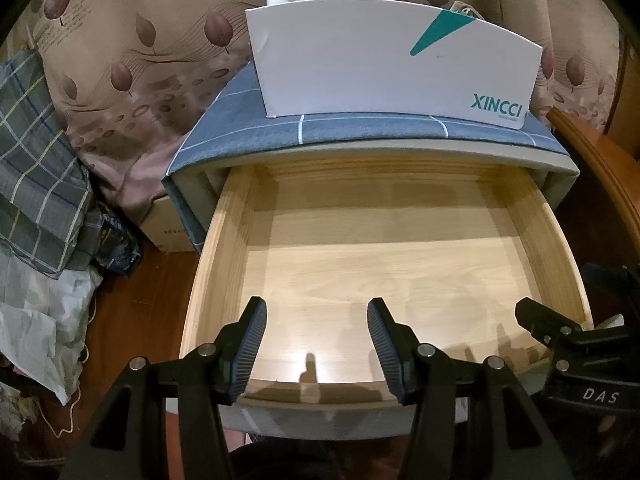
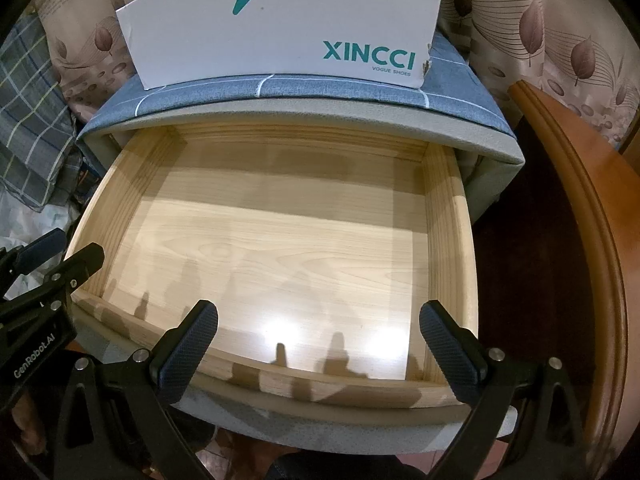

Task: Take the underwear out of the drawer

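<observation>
The light wooden drawer [image 1: 224, 240] is pulled out of a grey fabric-covered cabinet; its pale wood floor is bare in both views, and no underwear shows in it. The drawer also fills the right wrist view [image 2: 444, 208]. My left gripper [image 1: 316, 308] is open and empty, hovering above the drawer's front edge. My right gripper [image 2: 318, 314] is open wide and empty, also above the front edge. The right gripper shows at the right of the left wrist view [image 1: 560, 324]; the left gripper shows at the left of the right wrist view [image 2: 60, 252].
A white XINCCI shoe box [image 1: 380, 60] stands on the blue checked cloth [image 1: 248, 128] atop the cabinet. Leaf-patterned curtain [image 1: 132, 60] behind. Plaid fabric and bags [image 1: 36, 168] are piled at left. A brown wooden furniture edge [image 2: 580, 208] is at right.
</observation>
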The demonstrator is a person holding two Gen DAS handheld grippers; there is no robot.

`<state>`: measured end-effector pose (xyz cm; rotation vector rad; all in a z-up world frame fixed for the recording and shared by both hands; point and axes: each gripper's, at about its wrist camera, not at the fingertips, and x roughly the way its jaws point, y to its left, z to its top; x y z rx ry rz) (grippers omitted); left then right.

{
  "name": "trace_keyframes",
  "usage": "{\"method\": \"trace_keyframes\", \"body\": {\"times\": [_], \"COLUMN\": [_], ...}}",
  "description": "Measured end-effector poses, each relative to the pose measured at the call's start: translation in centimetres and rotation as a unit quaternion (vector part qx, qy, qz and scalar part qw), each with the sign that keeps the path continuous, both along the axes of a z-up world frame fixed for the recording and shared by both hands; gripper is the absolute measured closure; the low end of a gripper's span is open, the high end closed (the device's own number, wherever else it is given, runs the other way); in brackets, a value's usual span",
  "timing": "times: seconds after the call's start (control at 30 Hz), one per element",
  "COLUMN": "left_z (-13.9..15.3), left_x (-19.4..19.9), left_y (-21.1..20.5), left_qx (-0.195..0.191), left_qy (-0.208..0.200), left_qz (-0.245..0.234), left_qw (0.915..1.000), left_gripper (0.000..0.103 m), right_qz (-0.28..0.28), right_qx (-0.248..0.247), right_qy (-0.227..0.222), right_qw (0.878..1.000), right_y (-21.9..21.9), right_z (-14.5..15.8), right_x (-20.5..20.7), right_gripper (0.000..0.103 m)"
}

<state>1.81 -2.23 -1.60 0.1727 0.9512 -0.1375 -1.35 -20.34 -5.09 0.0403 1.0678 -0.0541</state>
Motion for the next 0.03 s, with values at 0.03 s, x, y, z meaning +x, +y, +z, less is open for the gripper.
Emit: {"method": "trace_keyframes", "body": {"times": [0.03], "left_z": [0.01], "left_x": [0.02], "left_y": [-0.01], "left_qx": [-0.001], "left_qy": [0.001], "left_qz": [0.000], "left_qw": [1.0000], "left_gripper": [0.049], "right_qz": [0.000], "right_qx": [0.000], "right_qy": [0.000], "right_qw": [1.000], "right_y": [0.02], "right_z": [0.01], "right_x": [0.02], "right_gripper": [0.003]}}
